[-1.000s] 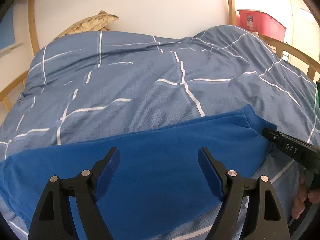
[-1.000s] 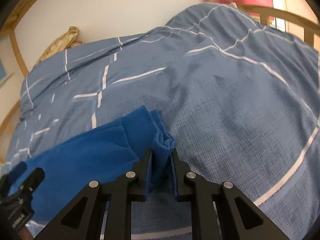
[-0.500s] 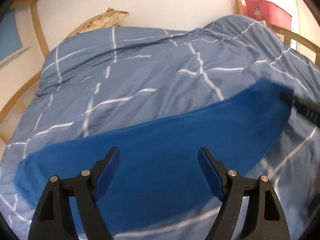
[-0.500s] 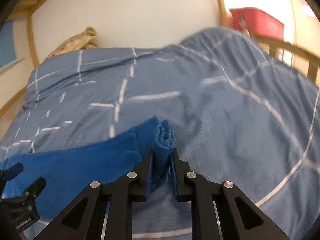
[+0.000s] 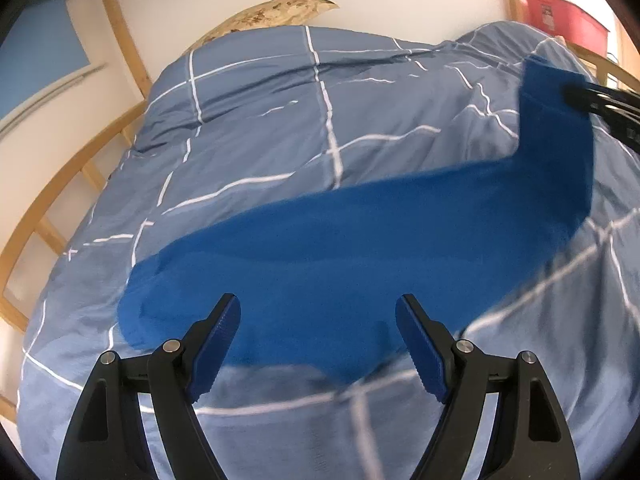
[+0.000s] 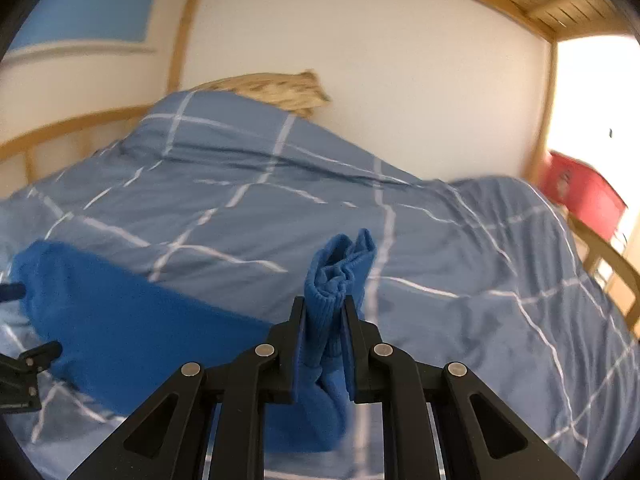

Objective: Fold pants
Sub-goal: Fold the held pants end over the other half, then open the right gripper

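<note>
Bright blue pants [image 5: 360, 248] lie stretched across the checked duvet, folded lengthwise into a long band. My left gripper [image 5: 318, 336] hovers open above their near edge, nothing between its blue pads. At the far right the pants' end rises off the bed, pinched by my right gripper [image 5: 576, 96]. In the right wrist view my right gripper [image 6: 324, 312] is shut on the bunched ribbed cuff of the pants [image 6: 336, 276], and the rest of the pants [image 6: 132, 320] trails down to the left. The left gripper's tips [image 6: 24, 320] show at that view's left edge.
A blue duvet with white lines [image 5: 280, 120] covers the bed and humps up at the right. A patterned pillow [image 5: 272, 16] leans on the white wall. Wooden rails [image 5: 60, 200] border the bed. A red bin [image 5: 564, 20] stands beyond the right rail.
My right gripper has lifted the pants' end off the bed and rolled. The left gripper has swung sideways, so the pants' left end now shows; it stays open.
</note>
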Available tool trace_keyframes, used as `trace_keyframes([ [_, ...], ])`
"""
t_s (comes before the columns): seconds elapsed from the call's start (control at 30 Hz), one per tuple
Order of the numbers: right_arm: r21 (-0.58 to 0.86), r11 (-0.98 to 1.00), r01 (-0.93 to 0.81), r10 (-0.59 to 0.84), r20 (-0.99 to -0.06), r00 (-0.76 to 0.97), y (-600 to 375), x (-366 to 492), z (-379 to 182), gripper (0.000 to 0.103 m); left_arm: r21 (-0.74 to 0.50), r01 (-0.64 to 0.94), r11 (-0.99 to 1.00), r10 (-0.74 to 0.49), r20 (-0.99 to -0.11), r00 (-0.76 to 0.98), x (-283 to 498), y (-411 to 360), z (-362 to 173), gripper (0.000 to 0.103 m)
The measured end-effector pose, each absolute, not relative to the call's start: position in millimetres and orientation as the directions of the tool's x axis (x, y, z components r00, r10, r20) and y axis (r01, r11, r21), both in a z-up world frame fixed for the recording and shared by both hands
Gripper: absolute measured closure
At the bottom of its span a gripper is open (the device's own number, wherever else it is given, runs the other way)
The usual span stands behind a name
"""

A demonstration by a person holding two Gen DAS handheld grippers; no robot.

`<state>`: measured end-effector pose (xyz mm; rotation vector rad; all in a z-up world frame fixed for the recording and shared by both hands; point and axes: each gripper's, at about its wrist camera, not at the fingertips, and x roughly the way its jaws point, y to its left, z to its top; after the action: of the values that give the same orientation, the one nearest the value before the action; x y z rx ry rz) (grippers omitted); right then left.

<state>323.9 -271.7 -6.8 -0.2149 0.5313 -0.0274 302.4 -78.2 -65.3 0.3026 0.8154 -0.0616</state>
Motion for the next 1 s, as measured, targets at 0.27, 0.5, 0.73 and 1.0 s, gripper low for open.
trace_keyframes([
  [0.27, -0.26, 0.947, -0.19, 0.003, -0.581, 0.814, -180.9, 330.9, -38.8, 0.087, 0.129, 0.064, 0.99, 0.056, -0.752, 0.657, 301.1, -16.0, -74.0, 0.024],
  [0.5, -0.241, 0.942, -0.235, 0.03, -0.637, 0.771, -149.2, 340.7, -71.8, 0.087, 0.161, 0.033, 0.986, 0.1, -0.75, 0.653, 292.5, 14.9, -80.1, 0.024],
  [0.73, -0.169, 0.949, -0.267, 0.064, -0.725, 0.686, -139.6, 345.2, -96.4, 0.067, 0.096, 0.001, 0.995, 0.073, -0.764, 0.642, 287.2, 35.2, -78.4, 0.024],
  [1.0, 0.087, 0.964, -0.252, 0.245, -0.66, 0.71, -146.6, 326.3, -68.2, 0.064, 0.073, -0.054, 0.996, 0.091, -0.761, 0.642, 286.9, 57.3, -71.2, 0.024],
])
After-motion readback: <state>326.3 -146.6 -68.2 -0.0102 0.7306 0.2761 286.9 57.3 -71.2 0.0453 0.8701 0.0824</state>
